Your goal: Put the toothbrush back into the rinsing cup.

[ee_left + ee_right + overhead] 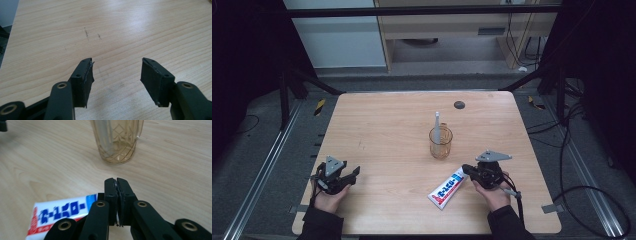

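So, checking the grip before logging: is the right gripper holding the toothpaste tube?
No. The right gripper has its pads pressed together on nothing, and the toothpaste tube lies on the table beside them.

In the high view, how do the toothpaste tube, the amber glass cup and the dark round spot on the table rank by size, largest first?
1. toothpaste tube, the longest
2. amber glass cup, slightly smaller
3. dark round spot, by far the smallest, though it lies farthest from the camera

A light wooden table (377,125) with a small dark round mark (459,105) near its far edge, grey floor (262,150) around it.
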`<state>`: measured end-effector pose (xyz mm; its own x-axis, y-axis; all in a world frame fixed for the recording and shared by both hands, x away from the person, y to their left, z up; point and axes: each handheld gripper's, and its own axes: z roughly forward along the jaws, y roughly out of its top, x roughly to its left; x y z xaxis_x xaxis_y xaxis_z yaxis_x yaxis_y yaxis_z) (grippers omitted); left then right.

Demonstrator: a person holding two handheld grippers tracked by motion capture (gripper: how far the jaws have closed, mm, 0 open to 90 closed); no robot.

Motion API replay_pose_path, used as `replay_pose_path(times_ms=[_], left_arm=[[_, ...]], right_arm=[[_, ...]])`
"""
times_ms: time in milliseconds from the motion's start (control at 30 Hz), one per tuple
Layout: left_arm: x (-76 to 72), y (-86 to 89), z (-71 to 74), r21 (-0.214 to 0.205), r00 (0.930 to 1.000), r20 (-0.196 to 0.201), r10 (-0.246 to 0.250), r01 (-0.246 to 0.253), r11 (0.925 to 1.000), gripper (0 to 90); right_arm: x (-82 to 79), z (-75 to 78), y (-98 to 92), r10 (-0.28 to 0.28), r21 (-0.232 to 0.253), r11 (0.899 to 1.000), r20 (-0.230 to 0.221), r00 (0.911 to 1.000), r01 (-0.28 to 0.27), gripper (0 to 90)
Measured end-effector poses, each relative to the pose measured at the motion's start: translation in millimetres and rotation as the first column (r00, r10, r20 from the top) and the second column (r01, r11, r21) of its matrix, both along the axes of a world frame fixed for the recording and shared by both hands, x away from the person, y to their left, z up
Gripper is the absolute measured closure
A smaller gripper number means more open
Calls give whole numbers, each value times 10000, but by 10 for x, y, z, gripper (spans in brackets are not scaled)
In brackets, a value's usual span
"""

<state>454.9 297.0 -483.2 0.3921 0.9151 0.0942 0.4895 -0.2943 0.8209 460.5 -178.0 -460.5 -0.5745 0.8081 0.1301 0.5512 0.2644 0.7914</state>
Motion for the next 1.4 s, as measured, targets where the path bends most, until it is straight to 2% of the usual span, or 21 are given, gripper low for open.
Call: replay_pose_path(times_ms=[33, 167, 367, 567, 700, 767, 1067, 1400], left_arm=[[-1, -1, 1, -10, 10000, 13, 3, -3, 10000, 421], [3, 3, 0, 29, 10000, 5, -15, 15, 10000, 420], [4, 1, -1, 33, 10000, 18, -36, 36, 10000, 420], [5, 2, -4, 45, 10000, 18, -52, 52, 10000, 419], [4, 8, -1, 49, 10000, 11, -56, 56, 10000, 418], [4, 8, -1, 41, 10000, 16, -52, 52, 10000, 418], [0, 11, 4, 4, 10000, 44, -52, 52, 10000, 418], [-6, 13, 7, -13, 10000, 69, -42, 43, 10000, 417]], right_arm=[[92, -33, 15, -54, -64, 10000, -59, 10000, 54, 873], [202, -78, 45, -131, -129, 9998, -94, 9999, 130, 873], [251, -133, 68, -115, -443, 9990, -272, 9996, 103, 873], [228, -118, 53, 11, -527, 9986, -239, 9997, -23, 873], [207, -105, 47, 111, -790, 9968, -148, 9998, -123, 881], [184, -97, 42, 125, -1009, 9948, -189, 9997, -144, 888], [76, -97, -54, 127, -1289, 9915, -351, 9993, -171, 894], [-82, -96, -138, 204, -1271, 9915, -497, 9986, -266, 895]])
